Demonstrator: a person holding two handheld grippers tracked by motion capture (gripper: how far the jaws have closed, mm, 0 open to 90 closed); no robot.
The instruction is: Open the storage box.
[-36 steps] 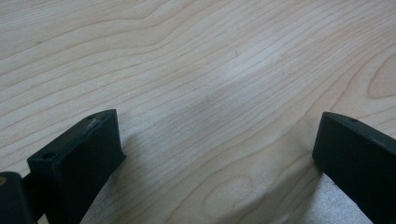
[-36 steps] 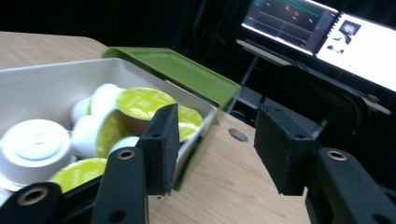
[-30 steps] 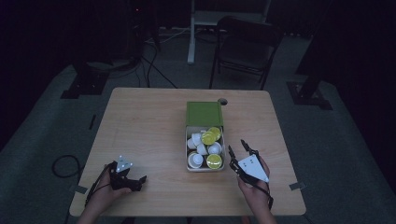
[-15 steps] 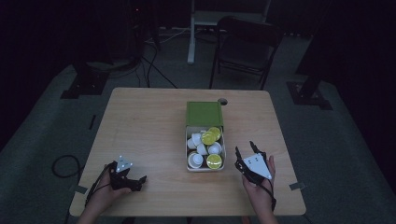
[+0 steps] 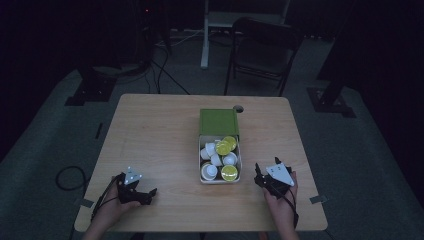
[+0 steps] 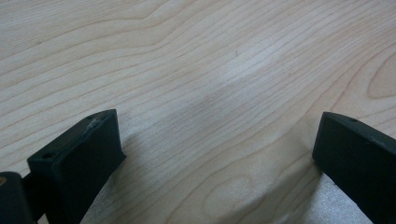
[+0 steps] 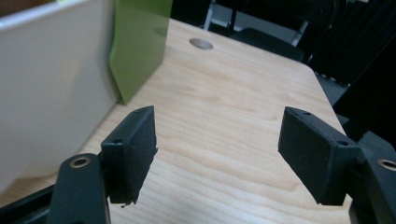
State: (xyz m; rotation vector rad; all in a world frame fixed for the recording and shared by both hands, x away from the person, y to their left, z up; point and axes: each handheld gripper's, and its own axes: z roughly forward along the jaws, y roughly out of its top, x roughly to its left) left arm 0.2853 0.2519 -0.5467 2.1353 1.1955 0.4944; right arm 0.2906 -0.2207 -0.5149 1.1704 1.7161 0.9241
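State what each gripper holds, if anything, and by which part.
Nothing is held. The left gripper and right gripper both stand open over bare table.

High view overlooks whole table; both gripper views skim tabletop close, right one faces box.

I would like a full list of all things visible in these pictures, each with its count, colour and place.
table: one, light wood, centre.
box: one, white, on the table, right of centre.
lid: one, green, at the box's far end.
capsules: several, white and yellow-green, inside the box.
chair: one, dark, beyond the table.
left gripper: one, black, near left edge, jaws open over bare wood.
right gripper: one, black, right of the box, jaws just opening, nothing between.
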